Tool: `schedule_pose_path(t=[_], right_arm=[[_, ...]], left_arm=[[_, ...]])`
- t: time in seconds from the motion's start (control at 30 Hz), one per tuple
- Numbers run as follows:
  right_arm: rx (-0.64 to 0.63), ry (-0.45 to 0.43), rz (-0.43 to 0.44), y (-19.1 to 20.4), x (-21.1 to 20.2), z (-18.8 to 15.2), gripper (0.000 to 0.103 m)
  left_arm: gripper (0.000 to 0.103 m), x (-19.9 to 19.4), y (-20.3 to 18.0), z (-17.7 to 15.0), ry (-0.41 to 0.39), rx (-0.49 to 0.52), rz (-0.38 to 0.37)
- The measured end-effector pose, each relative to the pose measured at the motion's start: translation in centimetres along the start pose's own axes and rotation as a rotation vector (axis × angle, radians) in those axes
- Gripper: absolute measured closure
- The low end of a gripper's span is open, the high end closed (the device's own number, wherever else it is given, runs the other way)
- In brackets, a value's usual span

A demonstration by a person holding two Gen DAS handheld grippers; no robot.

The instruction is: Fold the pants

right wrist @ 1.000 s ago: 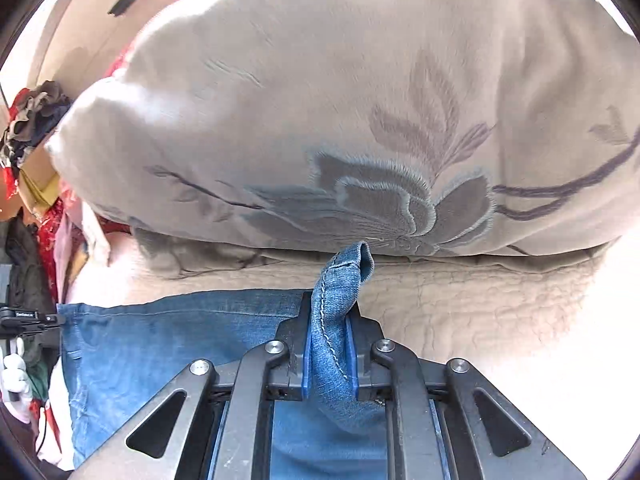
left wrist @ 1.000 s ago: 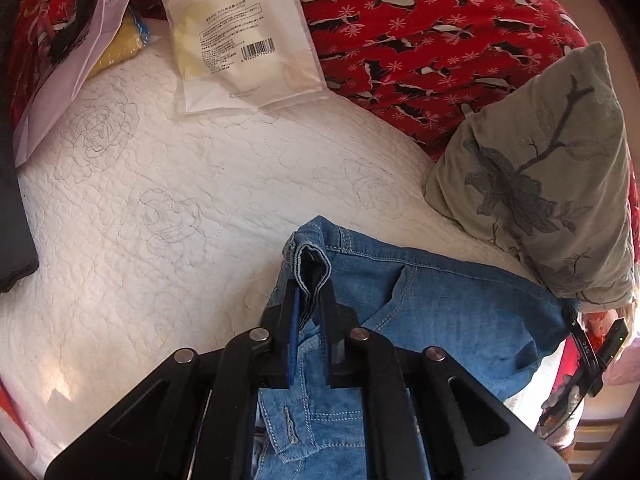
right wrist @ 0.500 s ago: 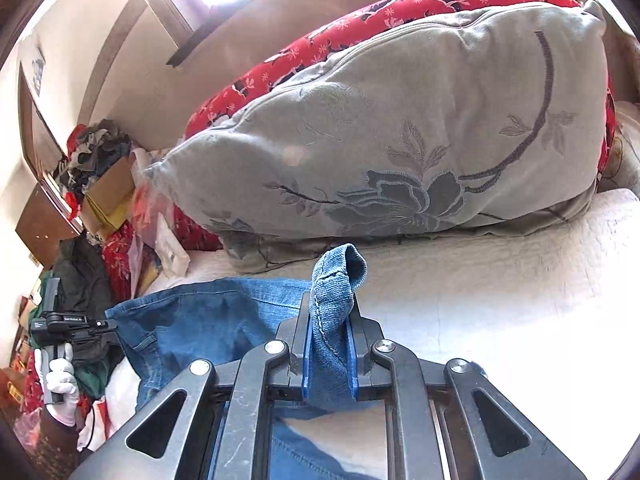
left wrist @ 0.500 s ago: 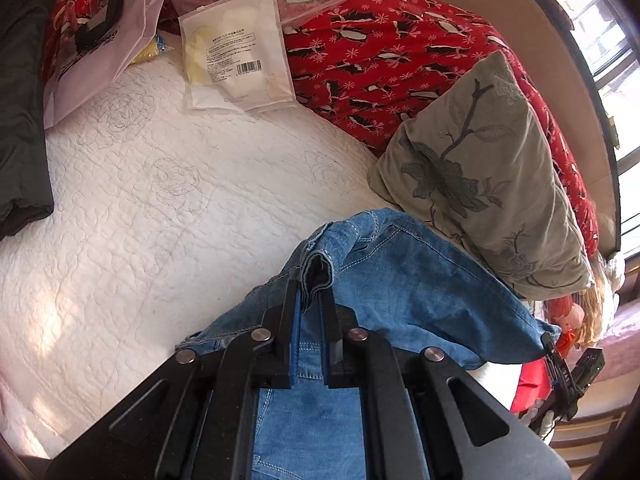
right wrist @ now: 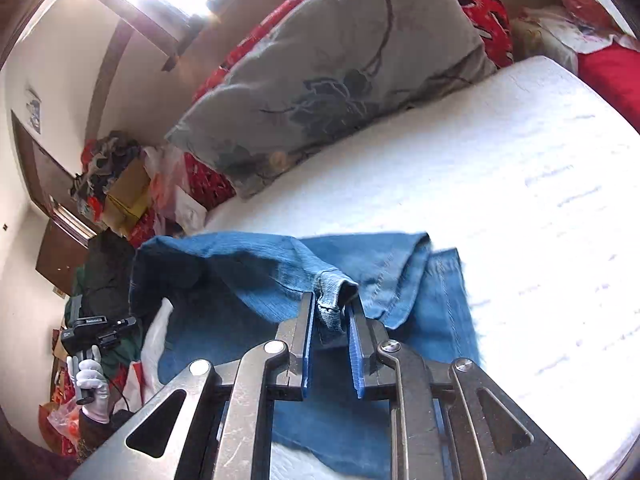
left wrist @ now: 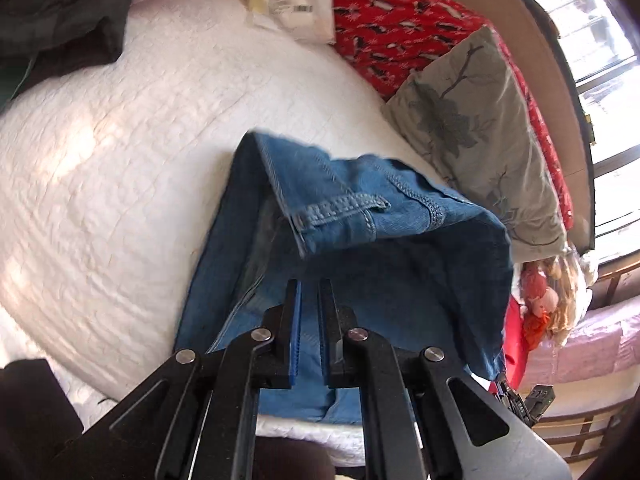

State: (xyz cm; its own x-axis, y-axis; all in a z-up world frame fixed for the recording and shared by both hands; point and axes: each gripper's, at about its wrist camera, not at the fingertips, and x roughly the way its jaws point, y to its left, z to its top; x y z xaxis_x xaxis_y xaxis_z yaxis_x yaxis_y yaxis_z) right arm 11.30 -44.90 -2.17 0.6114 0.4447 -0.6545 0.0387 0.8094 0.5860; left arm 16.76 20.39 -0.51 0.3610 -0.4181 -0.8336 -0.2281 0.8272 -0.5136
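The jeans (left wrist: 360,280) have swung over mid-frame to fold; left gripper (left wrist: 309,300) sits pressed together, empty, while right gripper (right wrist: 330,312) is opening around the hem.

Bare quilt (left wrist: 120,160) left of jeans (left wrist: 360,240); pillow (left wrist: 480,140) crowds the right

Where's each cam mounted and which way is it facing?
Left wrist: on the left tool, looking down along its fingers at the jeans on the white quilt; no hand shows.
Right wrist: on the right tool, jaws opening around a denim fold; the person's gloved hand at far left.
Shared: jeans, quilt, grey pillow.
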Motion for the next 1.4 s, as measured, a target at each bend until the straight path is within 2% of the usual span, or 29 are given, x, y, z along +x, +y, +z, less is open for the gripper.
schedule_pose_path(t=[0.03, 0.1, 0.2, 0.23, 0.27, 0.3, 0.33, 0.37, 0.43, 0.47, 0.53, 0.6, 0.7, 0.77, 0.9, 0.97, 1.03, 1.1, 1.2, 1.27, 1.3, 1.33, 1.4], right_arm=[[0.012, 0.026, -0.048, -0.8, -0.1, -1.0, 0.086], [0.078, 0.053, -0.087, -2.7, -0.7, -2.8, 0.086], [0.183, 0.028, -0.079, -4.4, -2.6, -3.7, 0.082], [0.206, 0.012, -0.063, -4.6, -3.3, -3.8, 0.069], [0.228, 0.002, -0.046, -4.6, -3.7, -3.7, 0.064], [0.255, -0.007, -0.030, -4.5, -4.0, -3.7, 0.050], [0.286, -0.017, -0.007, -4.4, -4.0, -3.6, 0.041], [0.320, -0.018, 0.025, -4.2, -3.7, -3.4, 0.041], [0.399, -0.007, 0.096, -3.7, -2.4, -3.0, 0.041], [0.438, 0.004, 0.135, -3.3, -1.6, -2.8, 0.041], [0.505, 0.019, 0.198, -2.5, 0.3, -2.5, 0.040], [0.558, 0.055, 0.217, -1.7, 2.5, -2.4, 0.040], [0.626, 0.112, 0.179, -1.3, 5.6, -2.7, 0.040], [0.646, 0.106, 0.128, -1.3, 6.4, -2.6, 0.040], [0.473, 0.018, 0.002, 0.0, 4.6, -0.8, 0.040], [0.392, 0.008, -0.065, 0.5, 3.8, -0.3, 0.040], [0.363, 0.005, -0.100, 0.3, 3.3, -0.1, 0.040], [0.388, 0.012, -0.085, -0.3, 2.8, -0.4, 0.040], [0.478, 0.028, 0.021, -1.1, 2.9, -1.2, 0.038], [0.543, 0.058, 0.095, -1.3, 3.8, -1.8, 0.038], [0.568, 0.075, 0.124, -1.1, 4.5, -1.9, 0.038], [0.587, 0.089, 0.150, -0.8, 5.4, -2.0, 0.038], [0.603, 0.110, 0.166, 0.0, 7.0, -1.9, 0.038]], left_arm=[[0.097, 0.8, 1.2, -0.9, 0.037, -0.025, 0.025], [0.097, 1.5, 3.4, -2.5, 0.079, -0.074, 0.071], [0.097, -0.3, 5.1, -4.1, 0.054, -0.123, 0.068], [0.097, -1.3, 5.1, -4.4, 0.026, -0.134, 0.052], [0.097, -2.0, 4.8, -4.5, 0.009, -0.134, 0.041], [0.094, -2.4, 4.2, -4.5, -0.002, -0.126, 0.022], [0.084, -2.5, 3.3, -4.4, -0.009, -0.114, -0.003], [0.075, -2.3, 2.2, -4.3, -0.012, -0.099, -0.020], [0.026, -1.4, 0.0, -4.0, -0.031, -0.071, -0.021], [0.024, -0.7, -1.0, -3.8, -0.037, -0.063, -0.009], [0.024, 0.8, -2.2, -2.9, -0.016, -0.046, -0.016], [0.024, 2.1, -2.6, -2.3, 0.002, -0.062, -0.025], [0.024, 3.5, -2.2, -1.5, 0.018, -0.093, 0.006], [0.024, 4.2, -1.4, -1.2, 0.033, -0.126, 0.013], [0.024, 5.3, -0.1, -0.7, 0.064, -0.175, 0.016], [0.024, 6.0, 0.1, -0.3, 0.069, -0.185, 0.026], [0.024, 7.0, -0.1, -0.1, 0.081, -0.196, 0.039], [0.024, 7.9, -0.3, 0.1, 0.094, -0.200, 0.069], [0.024, 8.8, -0.7, 0.6, 0.102, -0.210, 0.111], [0.025, 8.9, -0.5, 0.9, 0.102, -0.244, 0.110], [0.034, 8.7, -0.5, 1.1, 0.097, -0.259, 0.111], [0.051, 8.6, -0.4, 1.3, 0.093, -0.262, 0.119], [0.073, 8.1, -0.4, 1.6, 0.091, -0.252, 0.139]])
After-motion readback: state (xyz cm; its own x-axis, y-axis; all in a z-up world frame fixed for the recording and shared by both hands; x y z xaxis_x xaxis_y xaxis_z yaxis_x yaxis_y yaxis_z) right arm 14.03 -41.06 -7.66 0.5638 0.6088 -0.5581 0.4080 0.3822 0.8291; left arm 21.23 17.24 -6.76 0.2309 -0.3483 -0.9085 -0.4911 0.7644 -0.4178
